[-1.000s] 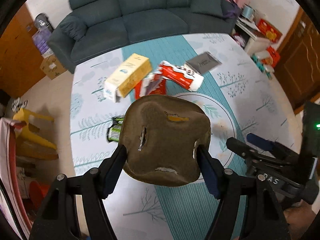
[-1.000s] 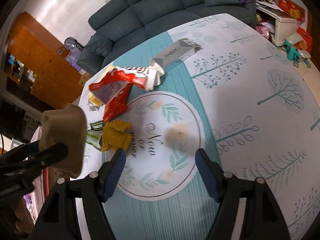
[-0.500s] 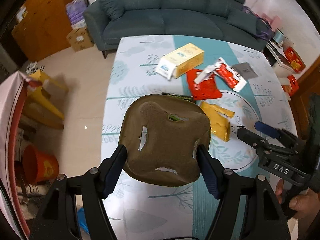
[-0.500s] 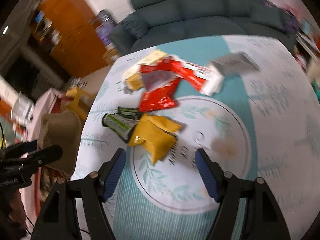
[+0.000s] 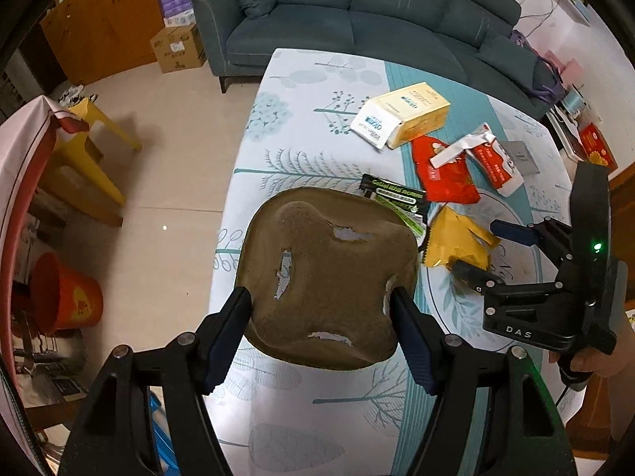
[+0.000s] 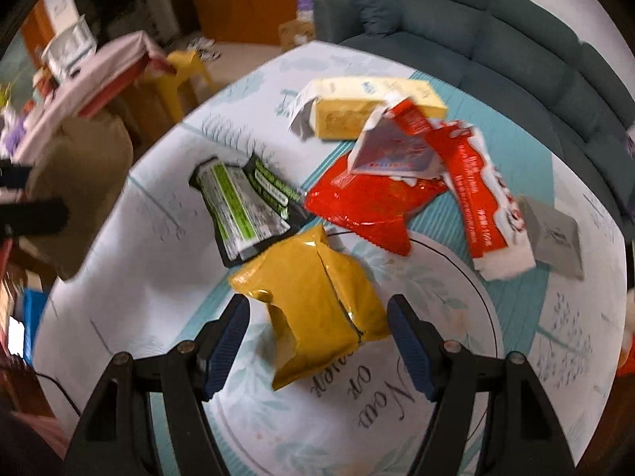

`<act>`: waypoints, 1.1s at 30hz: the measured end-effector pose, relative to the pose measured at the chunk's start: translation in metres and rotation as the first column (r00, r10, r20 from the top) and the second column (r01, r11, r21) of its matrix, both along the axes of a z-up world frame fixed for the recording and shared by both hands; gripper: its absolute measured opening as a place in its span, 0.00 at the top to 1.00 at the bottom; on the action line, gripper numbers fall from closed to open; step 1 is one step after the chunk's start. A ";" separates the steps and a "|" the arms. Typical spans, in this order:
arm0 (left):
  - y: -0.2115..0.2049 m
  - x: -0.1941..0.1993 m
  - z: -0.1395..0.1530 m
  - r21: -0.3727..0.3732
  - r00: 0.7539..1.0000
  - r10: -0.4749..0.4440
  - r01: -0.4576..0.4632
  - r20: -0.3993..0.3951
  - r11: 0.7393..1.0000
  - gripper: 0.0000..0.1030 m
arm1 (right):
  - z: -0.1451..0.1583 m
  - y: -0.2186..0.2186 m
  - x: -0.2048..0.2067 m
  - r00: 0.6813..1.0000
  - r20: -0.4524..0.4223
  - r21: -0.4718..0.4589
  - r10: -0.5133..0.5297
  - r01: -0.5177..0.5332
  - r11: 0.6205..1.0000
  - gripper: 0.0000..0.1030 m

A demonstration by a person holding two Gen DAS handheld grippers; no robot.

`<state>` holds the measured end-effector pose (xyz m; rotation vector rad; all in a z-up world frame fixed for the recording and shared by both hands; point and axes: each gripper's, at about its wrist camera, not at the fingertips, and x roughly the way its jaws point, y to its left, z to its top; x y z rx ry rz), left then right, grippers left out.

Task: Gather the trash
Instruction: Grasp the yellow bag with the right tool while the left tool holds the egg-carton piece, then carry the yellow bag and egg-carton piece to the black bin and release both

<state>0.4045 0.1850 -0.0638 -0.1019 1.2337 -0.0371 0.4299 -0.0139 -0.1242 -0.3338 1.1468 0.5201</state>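
Note:
My left gripper (image 5: 319, 305) is shut on a brown, worn paper bag (image 5: 329, 269), held over the left side of the patterned table (image 5: 301, 127); the bag (image 6: 79, 182) also shows blurred at the left of the right wrist view. My right gripper (image 6: 317, 313) is open, its fingers either side of a yellow wrapper (image 6: 313, 277) lying on the table, not pressing it. Beyond lie a green-black wrapper (image 6: 246, 202), a red wrapper (image 6: 369, 198), a red-white packet (image 6: 484, 202), a yellow carton (image 6: 377, 107) and a grey box (image 6: 555, 234). The right gripper (image 5: 482, 250) hovers at the yellow wrapper (image 5: 456, 242).
A dark green sofa (image 5: 357, 12) runs along the table's far edge. On the floor to the left stand a yellow stool (image 5: 87, 127), an orange bucket (image 5: 63, 297) and a cardboard box (image 5: 178, 45). A hand (image 5: 595, 365) holds the right gripper's handle.
Both views have rolled. The left gripper carried the bag toward the table's left edge. The right gripper swung left and lower, from the round print onto the yellow wrapper.

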 end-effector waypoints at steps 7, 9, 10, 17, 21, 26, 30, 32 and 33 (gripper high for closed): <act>0.004 0.002 -0.004 -0.004 1.000 0.020 -0.020 -0.003 1.000 0.32 | -0.018 0.002 0.007 0.999 -0.052 -0.016 0.014 -0.014 1.000 0.37; 0.005 0.001 -0.003 -0.002 1.000 0.026 -0.026 0.000 1.000 0.32 | -0.015 0.001 0.005 0.999 -0.039 -0.004 0.010 -0.010 1.000 0.57; 0.005 0.001 -0.003 -0.002 1.000 0.027 -0.027 0.000 1.000 0.32 | -0.013 0.001 0.003 0.999 -0.036 -0.004 0.007 -0.007 1.000 0.62; 0.001 -0.014 0.009 0.000 0.999 0.042 -0.042 0.023 0.999 0.32 | -0.008 -0.003 -0.010 0.998 -0.051 0.025 -0.029 0.030 0.999 0.78; -0.008 -0.032 0.024 0.009 0.998 0.044 -0.045 0.047 0.999 0.32 | 0.004 -0.012 -0.027 0.995 -0.056 0.069 -0.081 0.084 0.994 0.81; -0.022 -0.067 0.046 0.013 0.994 0.064 -0.065 0.088 0.998 0.32 | 0.031 -0.033 -0.060 0.988 -0.062 0.152 -0.143 0.151 0.977 0.82; -0.040 -0.108 0.068 0.007 0.987 0.092 -0.094 0.132 0.996 0.32 | 0.057 -0.054 -0.095 0.982 -0.061 0.214 -0.176 0.185 0.959 0.83; -0.050 -0.130 0.077 0.001 0.983 0.107 -0.109 0.152 0.994 0.32 | 0.070 -0.064 -0.115 0.982 -0.054 0.240 -0.179 0.187 0.953 0.83; -0.057 -0.144 0.081 -0.003 0.980 0.115 -0.116 0.164 0.993 0.32 | 0.075 -0.070 -0.125 0.983 -0.050 0.251 -0.179 0.186 0.950 0.83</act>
